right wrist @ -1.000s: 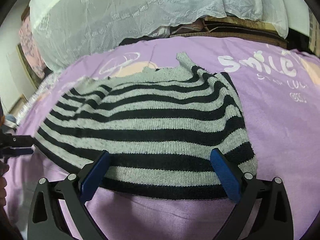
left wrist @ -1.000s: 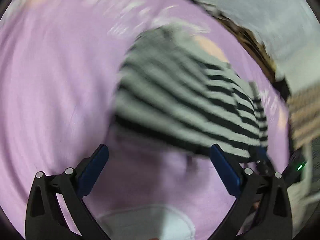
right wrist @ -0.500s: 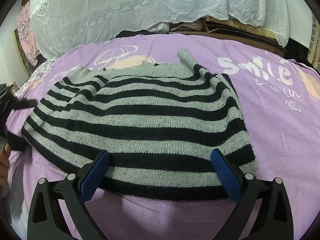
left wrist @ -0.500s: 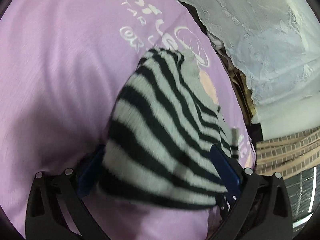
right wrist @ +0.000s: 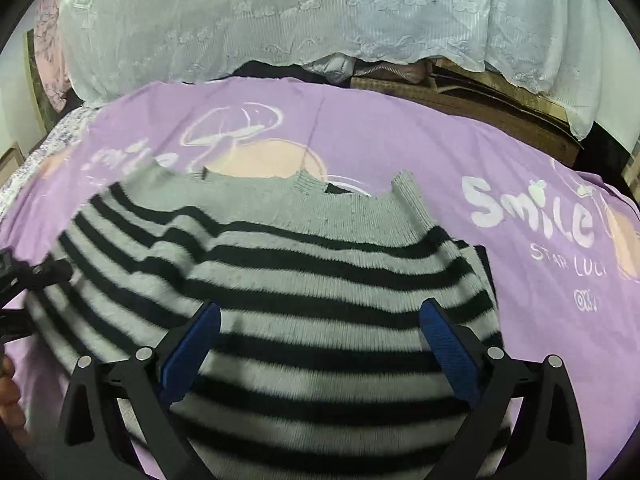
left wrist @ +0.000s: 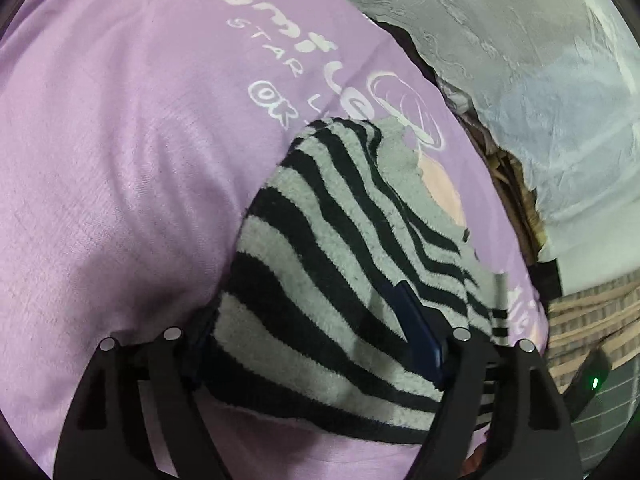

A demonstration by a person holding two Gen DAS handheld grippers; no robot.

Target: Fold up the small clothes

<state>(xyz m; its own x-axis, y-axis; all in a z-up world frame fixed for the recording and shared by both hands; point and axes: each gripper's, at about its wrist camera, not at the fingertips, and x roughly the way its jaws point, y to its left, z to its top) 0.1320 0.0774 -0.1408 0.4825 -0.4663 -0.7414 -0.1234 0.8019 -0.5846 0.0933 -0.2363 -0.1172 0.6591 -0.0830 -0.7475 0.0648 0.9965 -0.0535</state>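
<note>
- Jaws of left hand-held gripper [left wrist: 320, 344] just been closing around near-left corner of striped sweater [right wrist: 280, 300]; knit bunched between them, firm pinch not certain.
- Right hand-held gripper [right wrist: 320, 344] shifted forward over sweater's near hem, jaws wide, nothing held.
- Sweater flat on purple bedsheet [right wrist: 400, 140], neckline far.
- Likely start of first fold; right side ungrasped yet.

- The left wrist camera rides behind the left gripper [left wrist: 316, 344], tilted down, very near one side edge of the striped sweater [left wrist: 344, 264], looking across the purple sheet [left wrist: 120, 160].
- The right wrist camera sits behind the right gripper [right wrist: 320, 344], tilted down over the sweater's hem — facing the lace cover [right wrist: 280, 12].
- Both share sweater, sheet and its "smile" lettering [right wrist: 532, 216].
</note>
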